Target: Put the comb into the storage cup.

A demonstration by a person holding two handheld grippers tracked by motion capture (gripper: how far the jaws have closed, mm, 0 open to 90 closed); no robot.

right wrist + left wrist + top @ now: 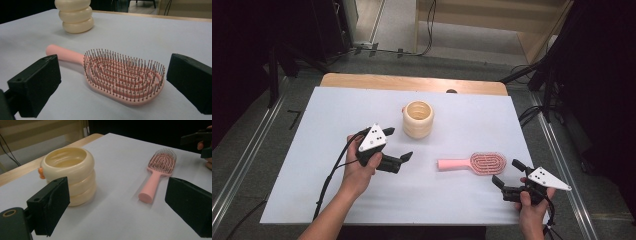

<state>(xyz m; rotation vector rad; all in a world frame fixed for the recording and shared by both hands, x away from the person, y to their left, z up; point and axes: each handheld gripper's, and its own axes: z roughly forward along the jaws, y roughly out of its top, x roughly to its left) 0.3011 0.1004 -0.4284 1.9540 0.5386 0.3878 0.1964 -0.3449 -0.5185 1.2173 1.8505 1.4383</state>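
Presently on the bench point(362, 100), a white-covered surface with a wooden far edge:

Item 1, count one: pink plastic paddle hairbrush point(474, 163) with dark metal-look bristles. Lies flat, bristles up, on the right half of the bench; handle points toward the left hand-held gripper, head toward the right one. No brand or writing legible on it.

Item 2, count one: cream-coloured cup of three stacked rounded rings point(417, 119), upright and open-topped, toward the far middle of the bench, well apart from the hairbrush. The left gripper view shows a small orange knob point(40, 173) on its side. No label readable.

Item 3, count two: black hand-held grippers, each carrying a grey three-cornered plate with dark dots and a trailing cable.
- Left hand-held gripper point(397, 145): held in the person's left hand point(357, 172), jaws spread wide, nothing between them; it sits near the cup, between cup and brush handle.
- Right hand-held gripper point(507, 172): held in the right hand point(532, 207) at the near right corner, jaws spread wide, empty; the brush head lies just beyond them, not touched.
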